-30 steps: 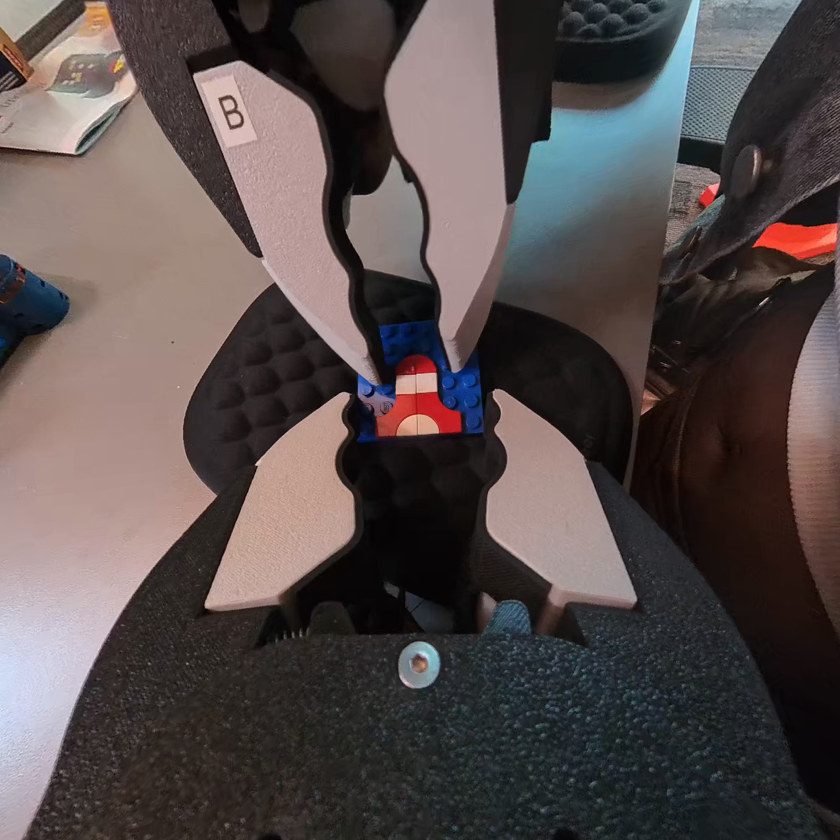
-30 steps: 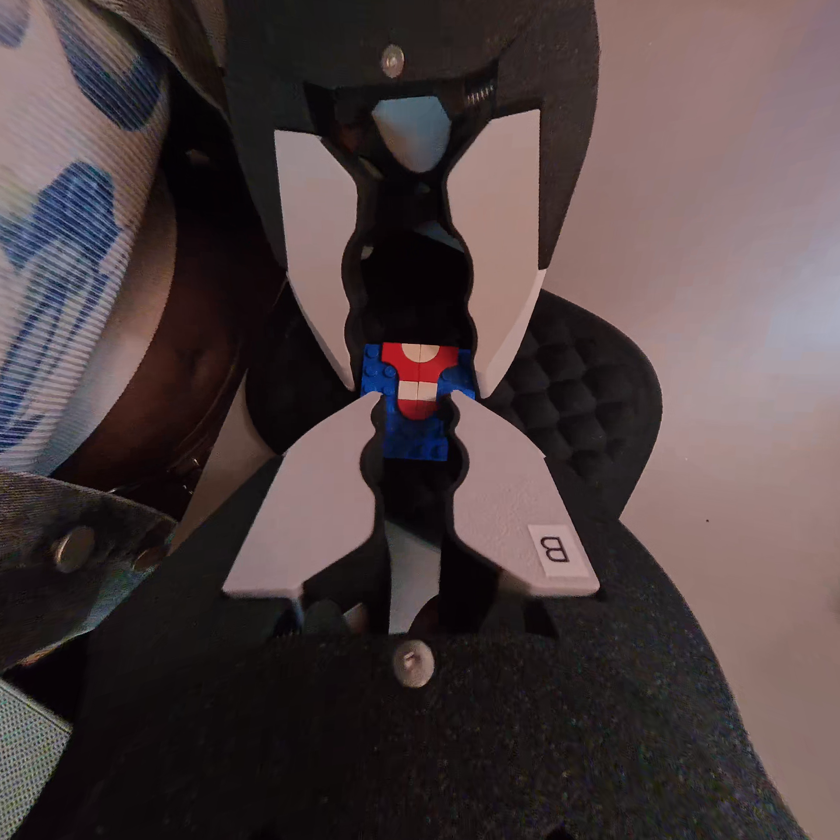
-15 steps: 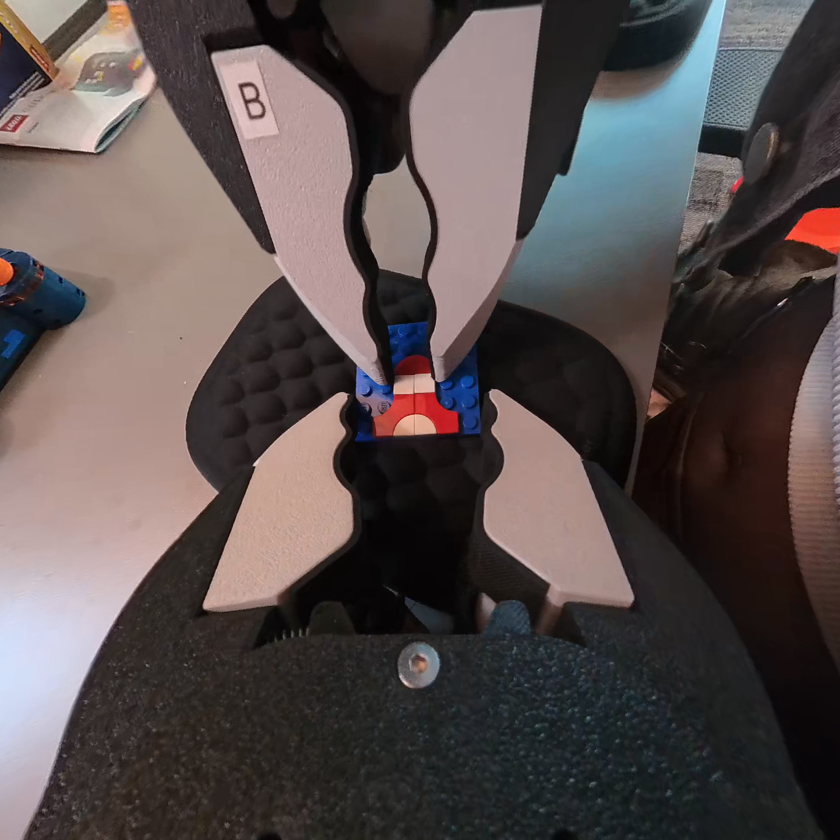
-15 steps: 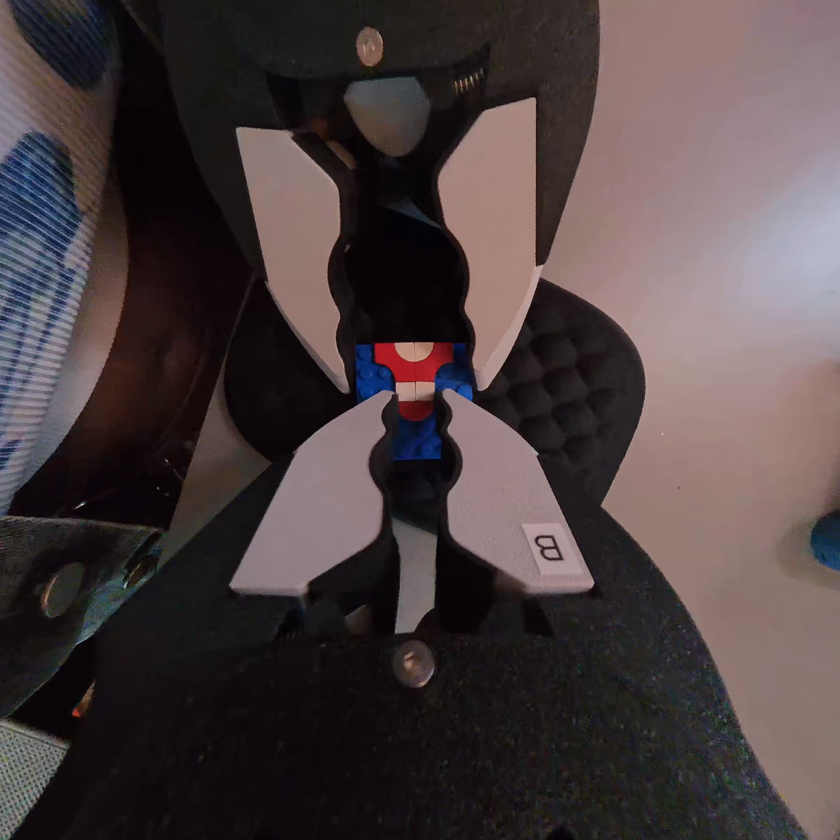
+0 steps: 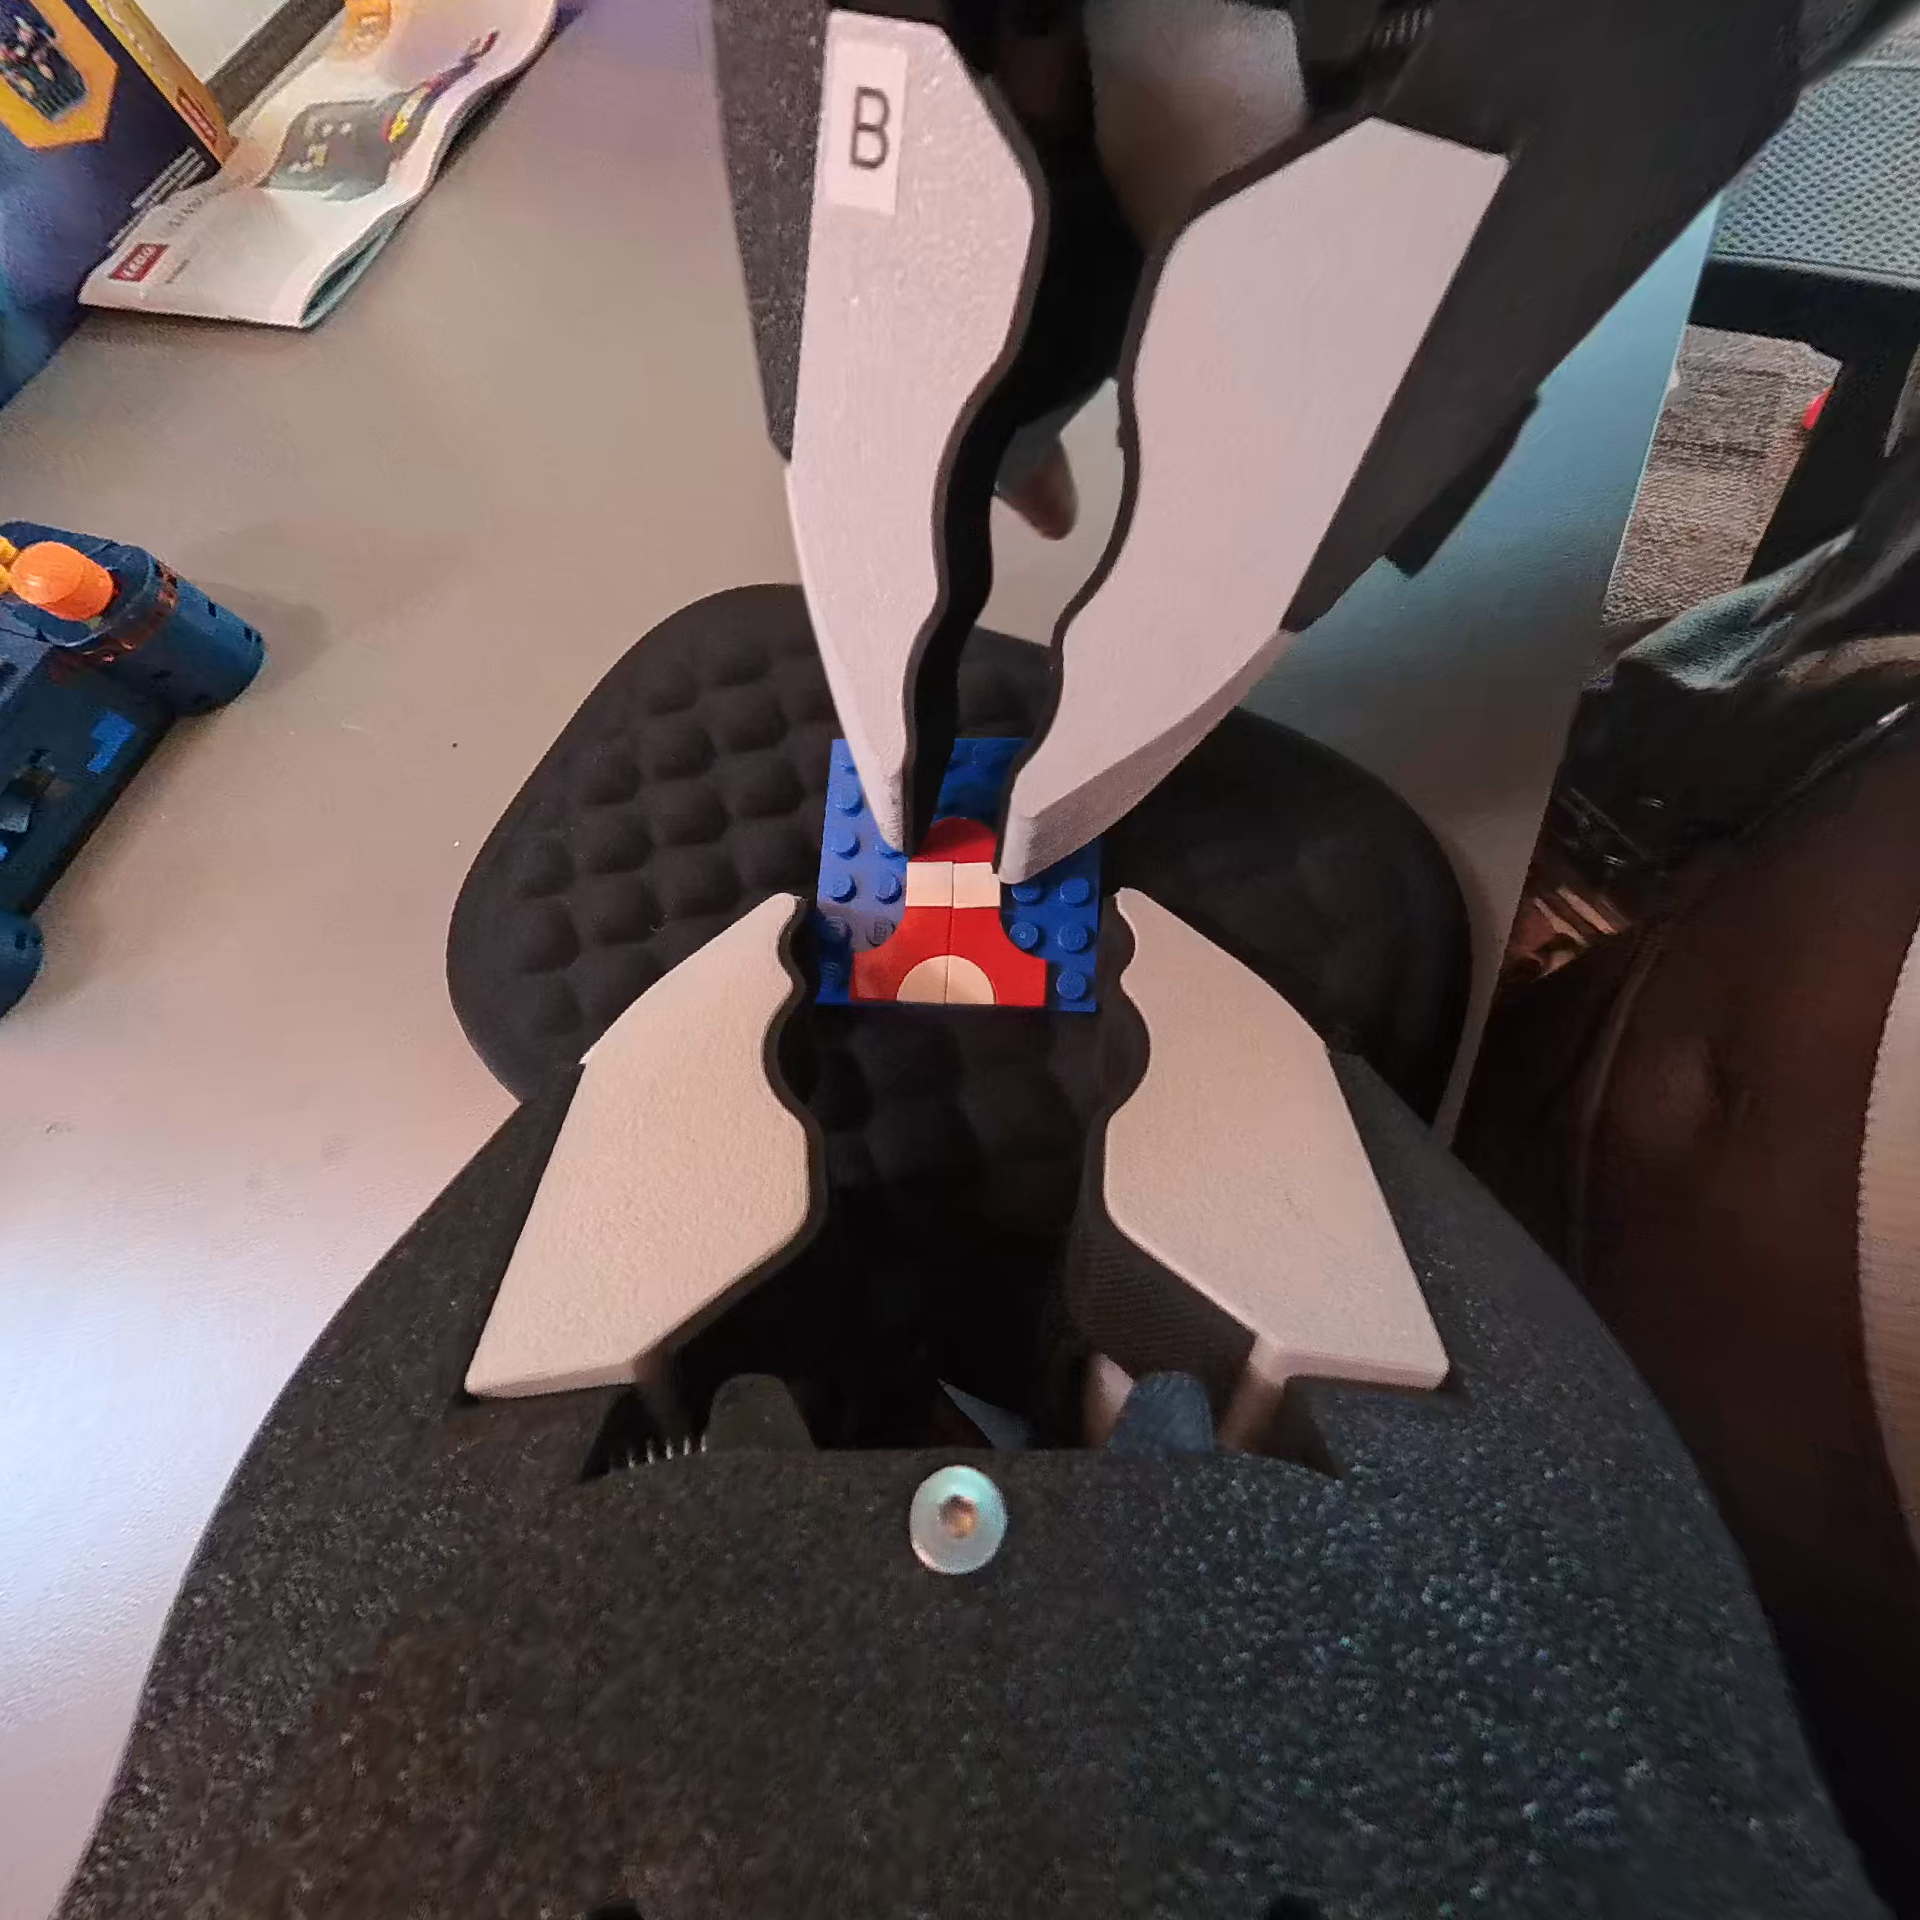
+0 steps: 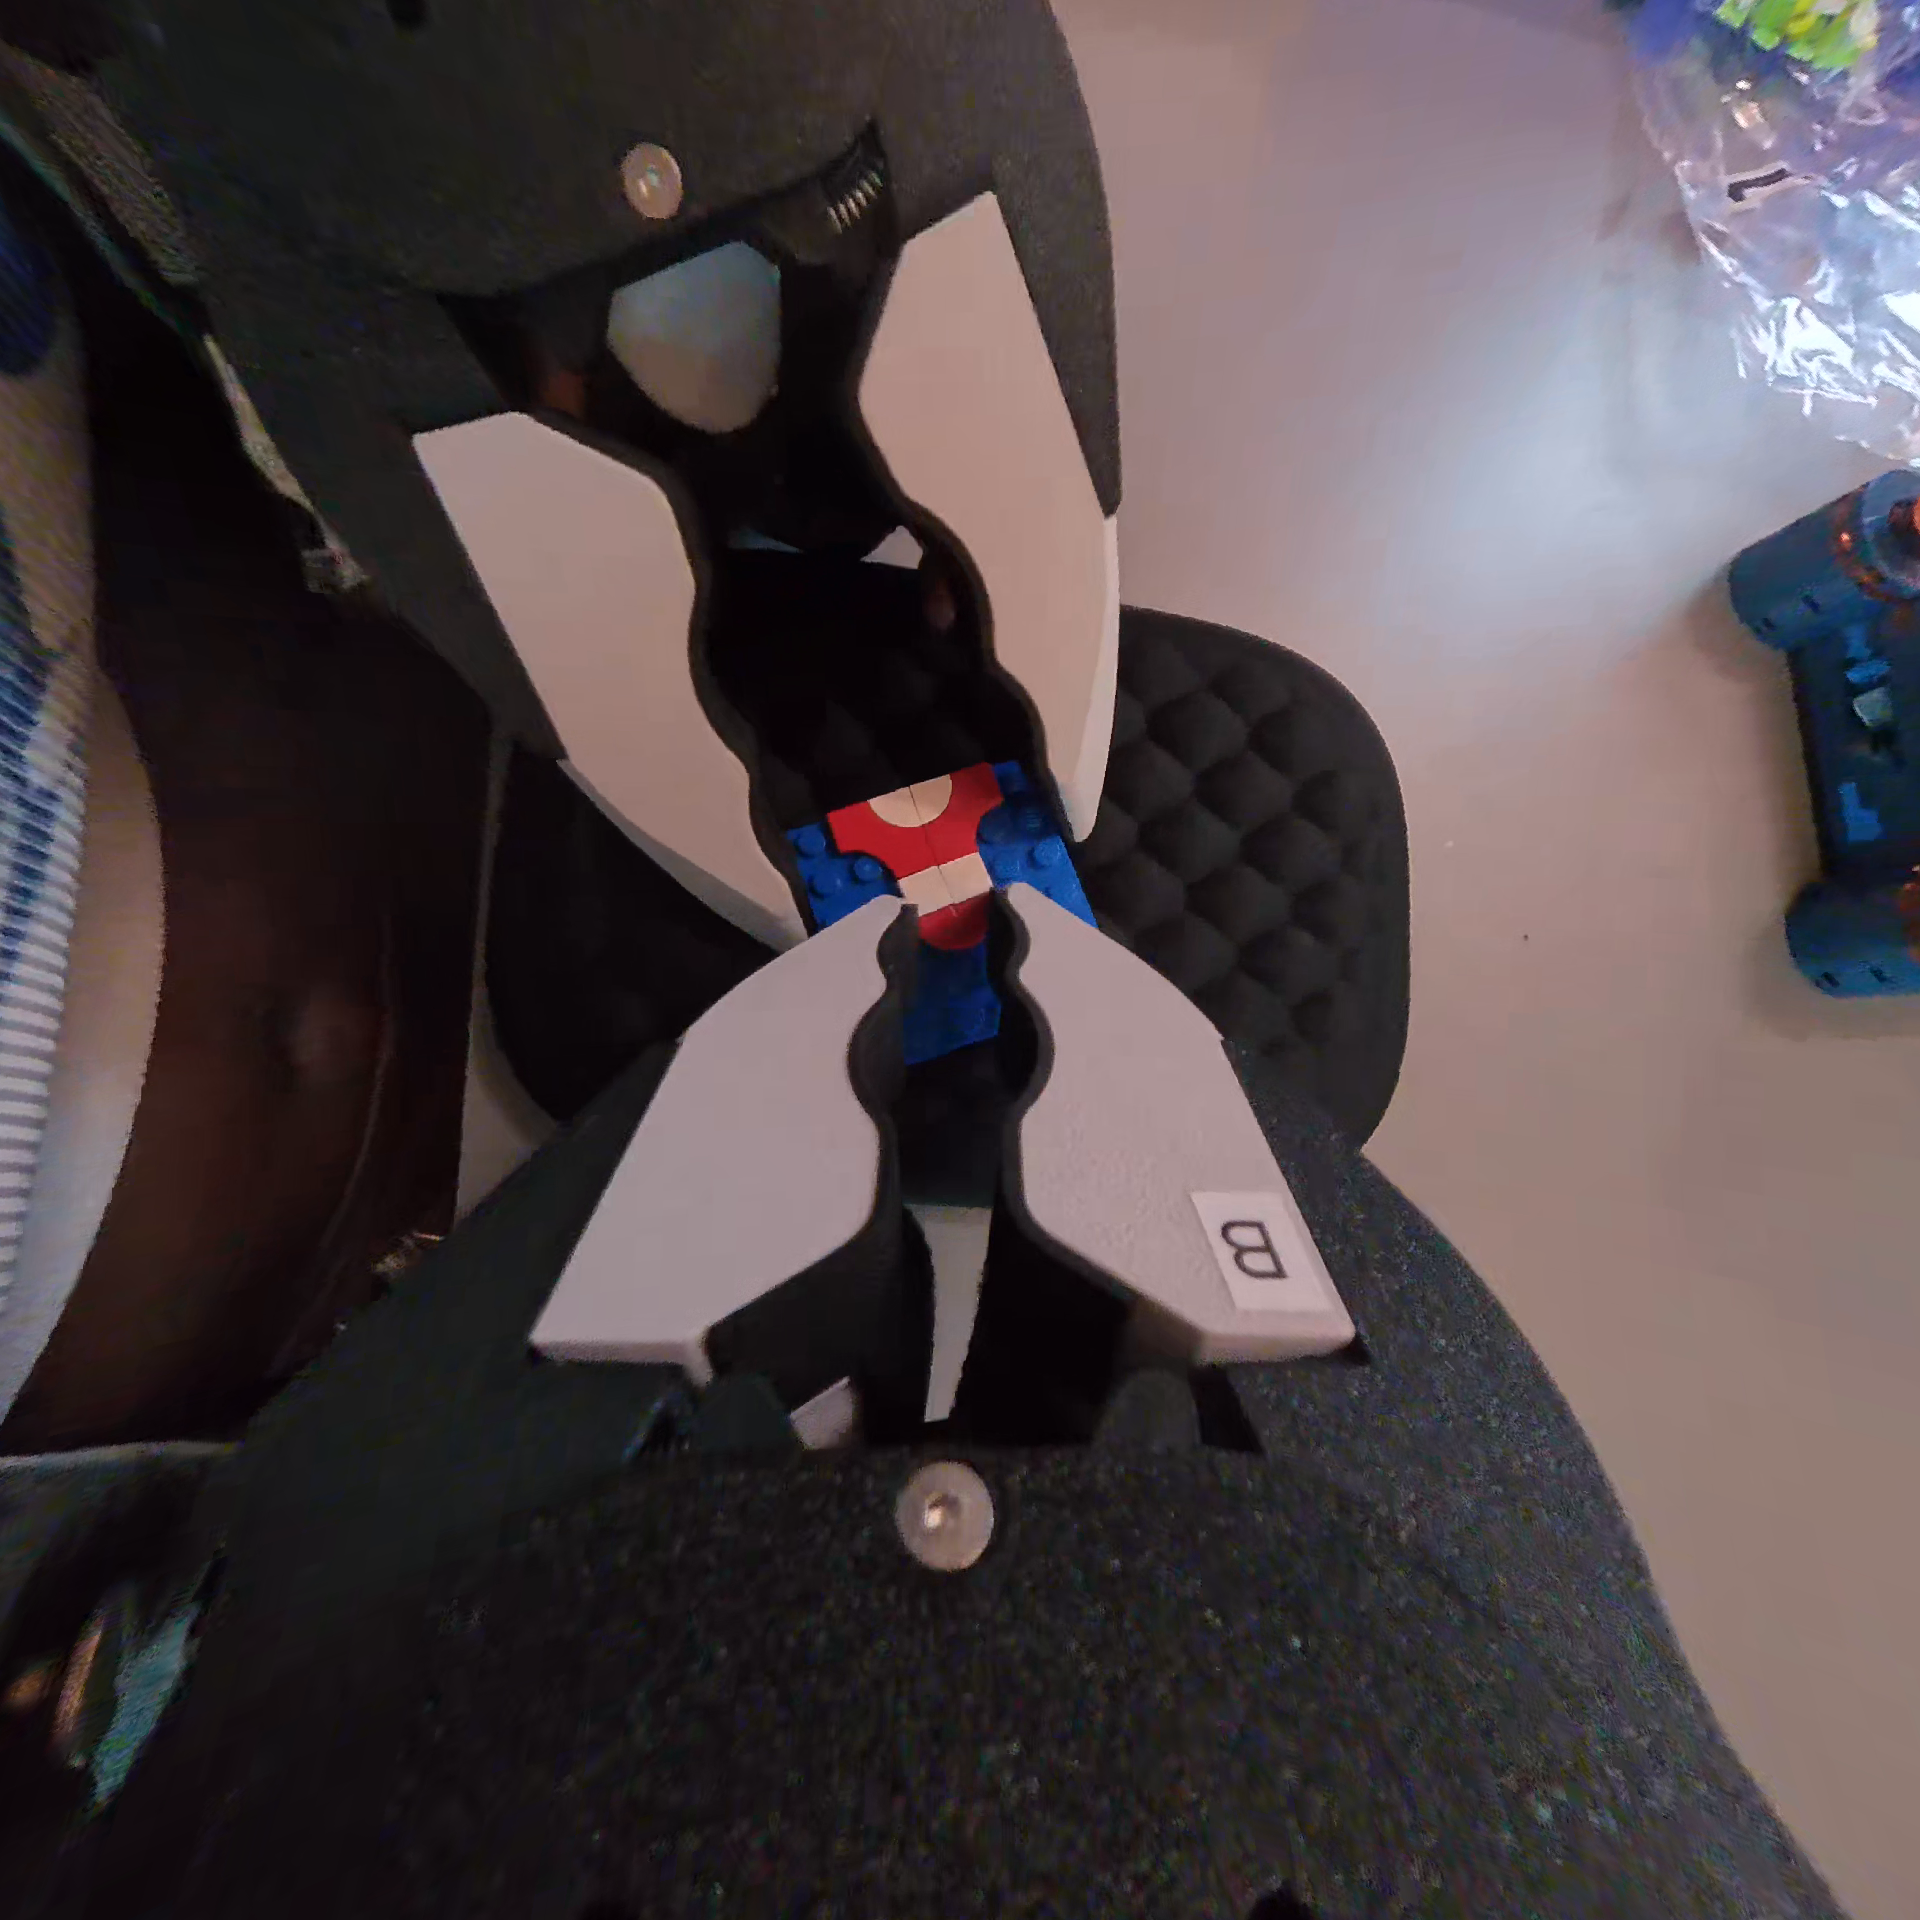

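- Far left, at the back of the table (image 5: 364,520), I've got a box (image 5: 62,114) with a booklet (image 5: 312,208) lying open just beside it.
- Nearer on that side sits a dark blue brick model (image 5: 94,707) with an orange knob on top. It is well apart from both tools.
- Moving in, there's a black dimpled pad (image 5: 644,831) at the table's near edge, and everything that matters is over it.
- The blue plate (image 5: 857,862) is over the middle of the pad. Red and white tiles (image 5: 977,945) are set flat down its centre and bare studs show on either side.
- My left gripper (image 5: 958,909) comes in from the near side with its fingers spread wide. The black linings sit against the plate's two side edges, so I read it as clamped on the plate.
- My right gripper (image 5: 951,852) comes down from the far side, fingers almost together. The tips land on the tiles on either side of the rounded red end, beside the white strip.
- I can't tell whether those tips pinch the red piece or only rest on it.
- From the right wrist view the plate sits skewed against the pad, in line with the left fingers.
- Far right in that view I see a crinkled clear bag (image 6: 1808,208) on the table.
- At the right edge of the left wrist view there is only a person's dark clothing (image 5: 1714,1039).
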